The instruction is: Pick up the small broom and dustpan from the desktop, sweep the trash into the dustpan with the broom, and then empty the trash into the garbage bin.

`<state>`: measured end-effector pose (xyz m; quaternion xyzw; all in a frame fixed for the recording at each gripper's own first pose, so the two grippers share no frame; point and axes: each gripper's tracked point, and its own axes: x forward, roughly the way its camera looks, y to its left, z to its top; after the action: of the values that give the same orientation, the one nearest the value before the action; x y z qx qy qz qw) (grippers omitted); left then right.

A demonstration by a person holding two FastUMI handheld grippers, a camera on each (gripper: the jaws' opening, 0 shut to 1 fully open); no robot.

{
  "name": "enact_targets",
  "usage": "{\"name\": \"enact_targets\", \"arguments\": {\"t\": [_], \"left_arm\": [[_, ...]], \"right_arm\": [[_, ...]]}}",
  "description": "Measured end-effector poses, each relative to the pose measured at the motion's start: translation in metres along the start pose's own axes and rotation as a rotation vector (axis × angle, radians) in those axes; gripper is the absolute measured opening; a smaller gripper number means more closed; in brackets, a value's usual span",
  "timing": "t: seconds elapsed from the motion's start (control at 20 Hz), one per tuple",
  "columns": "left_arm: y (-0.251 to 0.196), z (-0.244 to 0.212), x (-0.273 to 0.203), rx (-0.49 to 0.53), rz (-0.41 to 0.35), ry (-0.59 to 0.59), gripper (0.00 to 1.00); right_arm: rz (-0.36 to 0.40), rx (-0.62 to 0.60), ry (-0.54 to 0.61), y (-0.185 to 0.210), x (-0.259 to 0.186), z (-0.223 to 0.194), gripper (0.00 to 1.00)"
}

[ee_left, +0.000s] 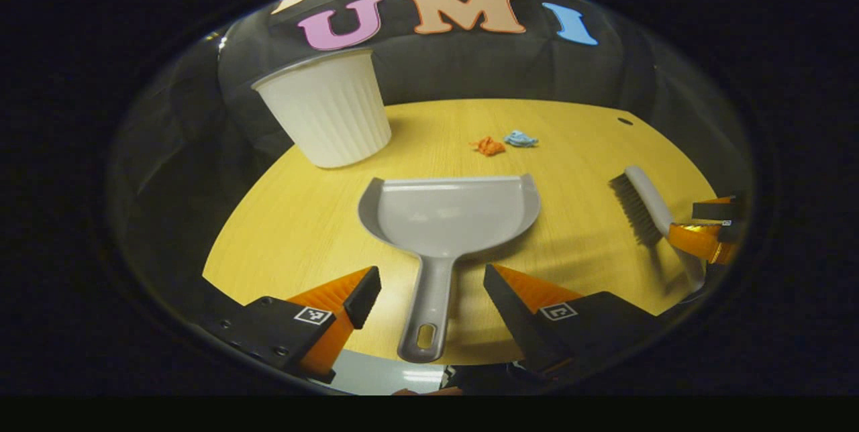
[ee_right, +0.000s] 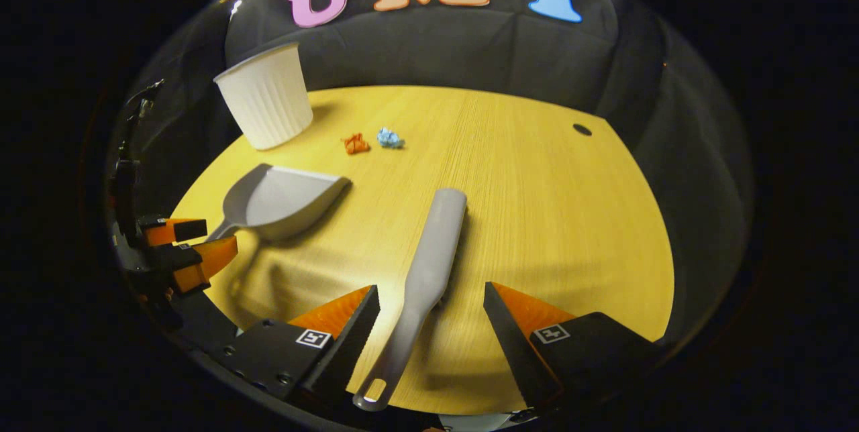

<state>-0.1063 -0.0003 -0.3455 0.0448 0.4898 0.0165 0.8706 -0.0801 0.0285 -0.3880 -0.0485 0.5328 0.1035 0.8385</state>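
A grey dustpan [ee_left: 448, 214] lies flat on the yellow wooden table [ee_left: 577, 150], its handle pointing toward me between the fingers of my open left gripper [ee_left: 432, 284]. The fingers straddle the handle without touching it. A grey small broom [ee_right: 423, 284] lies with its handle between the spread fingers of my open right gripper [ee_right: 432, 298], untouched. In the left gripper view the broom [ee_left: 644, 207] shows its dark bristles at right, with the right gripper [ee_left: 715, 227] around its handle. Two crumpled paper scraps, orange [ee_left: 488, 146] and blue [ee_left: 520, 139], lie beyond the dustpan. A white ribbed garbage bin [ee_left: 327, 109] stands at the far left.
The table's near edge runs just under both grippers. A small dark hole [ee_right: 582, 129] sits at the table's far right. In the right gripper view the left gripper [ee_right: 191, 244] shows at the dustpan [ee_right: 285, 198] handle. The black cloth wall closes off the back.
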Motion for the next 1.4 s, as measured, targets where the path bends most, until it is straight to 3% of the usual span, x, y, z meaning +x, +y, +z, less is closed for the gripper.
{"name": "enact_targets", "arguments": {"t": [0.25, 0.35, 0.5, 0.6, 0.65, 0.7, 0.85, 1.1, 1.4], "left_arm": [[0.0, -0.017, 0.01, 0.081, -0.007, 0.073, 0.92], [0.0, -0.019, 0.012, 0.114, -0.013, 0.081, 0.85], [-0.004, -0.027, 0.019, 0.137, -0.024, 0.111, 0.73], [-0.004, -0.029, 0.021, 0.147, -0.023, 0.123, 0.55], [-0.004, -0.028, 0.024, 0.148, -0.019, 0.124, 0.41], [-0.003, -0.029, 0.024, 0.152, -0.018, 0.13, 0.34], [0.001, -0.03, 0.023, 0.175, -0.017, 0.154, 0.31], [-0.005, -0.01, 0.026, 0.157, -0.068, 0.094, 0.27], [0.001, 0.02, 0.043, 0.287, -0.084, 0.054, 0.26]], "right_arm": [[0.007, 0.0, 0.098, 0.003, 0.016, -0.018, 0.9], [0.012, -0.004, 0.132, 0.004, 0.022, -0.023, 0.81], [0.003, -0.031, 0.172, 0.003, 0.027, -0.029, 0.57], [-0.03, -0.053, 0.171, -0.008, 0.025, -0.028, 0.41], [-0.017, -0.062, 0.185, -0.007, 0.024, -0.03, 0.32], [-0.017, -0.067, 0.196, -0.009, 0.021, -0.033, 0.23], [0.019, -0.078, 0.201, -0.009, 0.019, -0.03, 0.2], [0.002, -0.08, 0.096, -0.027, 0.017, 0.003, 0.16], [-0.05, -0.177, 0.013, -0.055, 0.059, 0.099, 0.16]]}}
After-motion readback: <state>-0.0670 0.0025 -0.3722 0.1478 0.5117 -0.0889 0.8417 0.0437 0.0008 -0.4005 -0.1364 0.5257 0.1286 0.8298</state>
